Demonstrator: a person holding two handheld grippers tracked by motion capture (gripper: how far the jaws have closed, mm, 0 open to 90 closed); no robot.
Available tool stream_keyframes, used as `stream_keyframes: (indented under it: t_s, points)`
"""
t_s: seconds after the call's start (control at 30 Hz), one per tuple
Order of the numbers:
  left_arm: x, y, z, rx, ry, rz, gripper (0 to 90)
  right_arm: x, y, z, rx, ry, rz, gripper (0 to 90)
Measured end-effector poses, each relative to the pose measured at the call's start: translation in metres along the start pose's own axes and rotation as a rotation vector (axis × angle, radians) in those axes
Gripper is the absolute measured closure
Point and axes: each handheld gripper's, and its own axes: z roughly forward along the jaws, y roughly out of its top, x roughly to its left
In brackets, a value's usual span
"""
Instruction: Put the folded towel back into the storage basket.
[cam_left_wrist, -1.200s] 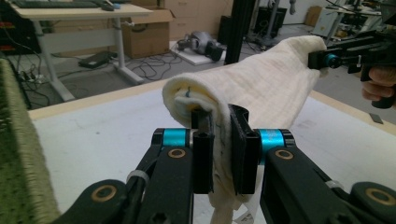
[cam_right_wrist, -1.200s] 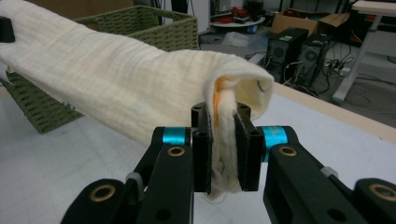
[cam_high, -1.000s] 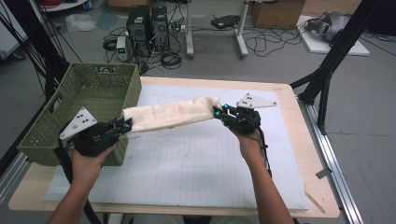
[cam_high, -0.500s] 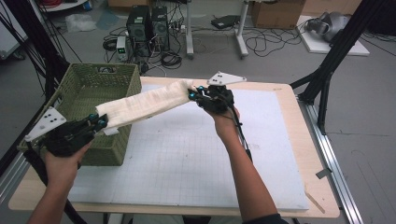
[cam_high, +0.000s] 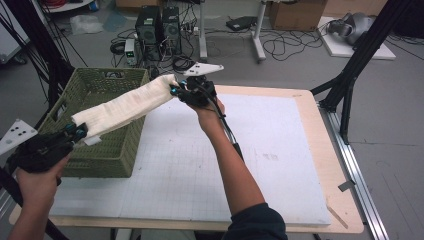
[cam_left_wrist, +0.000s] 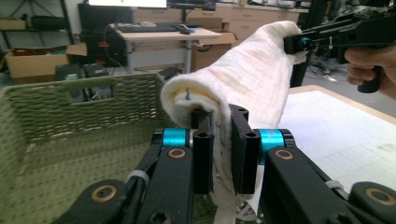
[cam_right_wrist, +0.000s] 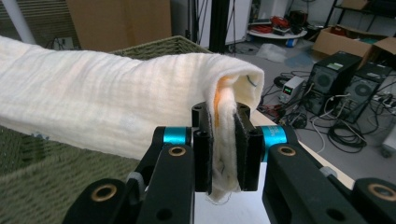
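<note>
Cream-white cloth, a folded towel (cam_high: 122, 106), hangs stretched in the air between my two grippers, slanting over the near right corner of the green woven basket (cam_high: 95, 90). My left gripper (cam_high: 75, 132) is clenched on the towel's lower end, just above the basket's near rim; in the left gripper view (cam_left_wrist: 219, 154) the fabric is bunched between the black jaws and a loose fold droops below them. My right gripper (cam_high: 175, 91) grasps the higher end, beside the basket's far right corner; in the right gripper view (cam_right_wrist: 224, 144) the jaws pinch a doubled edge of the towel (cam_right_wrist: 107, 107), with an orange tint in the fold.

The basket sits on the left part of the worktop (cam_high: 300, 95), partly on the white gridded mat (cam_high: 210, 165) that covers most of it. From the left gripper view the basket's inside (cam_left_wrist: 70, 140) shows bare woven walls with a handle slot in the far one. The towel's span crosses the basket's right wall, so that rim lies directly under the cloth.

Off the worktop, on the floor behind, I see two black computer towers (cam_high: 157, 25), tangled cables (cam_high: 285, 47) and a cardboard box (cam_high: 295, 12). A black frame strut (cam_high: 355, 75) slants past the right far corner, and another dark strut (cam_high: 35, 45) rises at the left beside the basket.
</note>
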Motion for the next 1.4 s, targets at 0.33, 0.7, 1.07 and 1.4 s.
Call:
stream_keyframes:
  t_s: [0.33, 0.7, 1.07, 1.4]
  points:
    - [0.016, -0.005, -0.017, -0.008, 0.057, -0.006, 80.8, 0.014, 0.022, 0.046, 0.016, 0.025, -0.021, 80.4]
    - [0.036, -0.012, -0.024, 0.006, 0.110, -0.015, 80.7, 0.030, 0.047, 0.097, 0.053, 0.026, -0.051, 80.5]
    - [0.054, -0.017, -0.027, 0.020, 0.148, -0.026, 80.7, 0.041, 0.053, 0.130, 0.077, 0.029, -0.060, 80.4]
    - [0.065, -0.020, -0.024, 0.049, 0.185, -0.034, 79.2, 0.045, 0.048, 0.151, 0.080, 0.014, -0.055, 80.4]
